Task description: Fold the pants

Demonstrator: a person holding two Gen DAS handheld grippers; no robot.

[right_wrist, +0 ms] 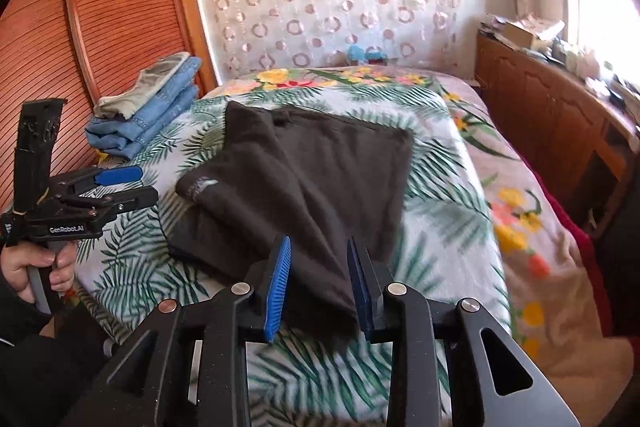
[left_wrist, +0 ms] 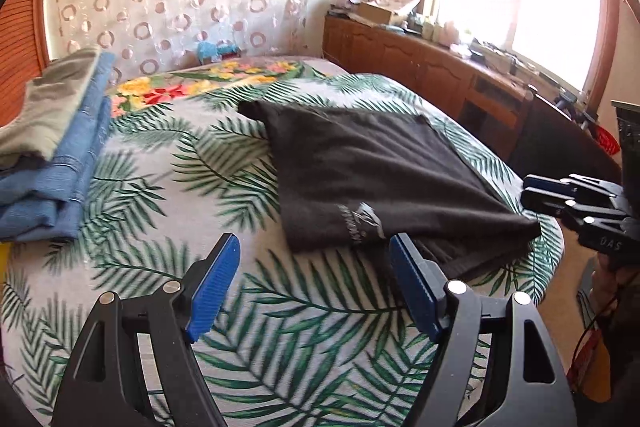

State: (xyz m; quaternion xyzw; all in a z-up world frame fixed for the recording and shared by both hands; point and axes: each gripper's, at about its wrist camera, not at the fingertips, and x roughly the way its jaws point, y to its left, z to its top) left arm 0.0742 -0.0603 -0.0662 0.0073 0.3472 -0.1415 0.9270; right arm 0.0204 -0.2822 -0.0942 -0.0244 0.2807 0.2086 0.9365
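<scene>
Dark grey pants (left_wrist: 372, 171) lie folded over on the palm-leaf bedspread (left_wrist: 208, 163), with a small white logo near the front fold. They also show in the right wrist view (right_wrist: 304, 167). My left gripper (left_wrist: 314, 283) is open and empty, just in front of the pants' near left edge. My right gripper (right_wrist: 318, 287) is partly open; the pants' near corner lies between its jaws, not pinched. The right gripper also shows in the left wrist view (left_wrist: 540, 193), beside the pants' right corner. The left gripper shows in the right wrist view (right_wrist: 134, 185), left of the pants.
A stack of folded blue jeans with a grey-green garment on top (left_wrist: 56, 147) lies at the bed's left side, also in the right wrist view (right_wrist: 148, 111). A wooden cabinet (left_wrist: 440, 67) with clutter runs along the right under the window. Slatted wooden doors (right_wrist: 92, 27) stand at left.
</scene>
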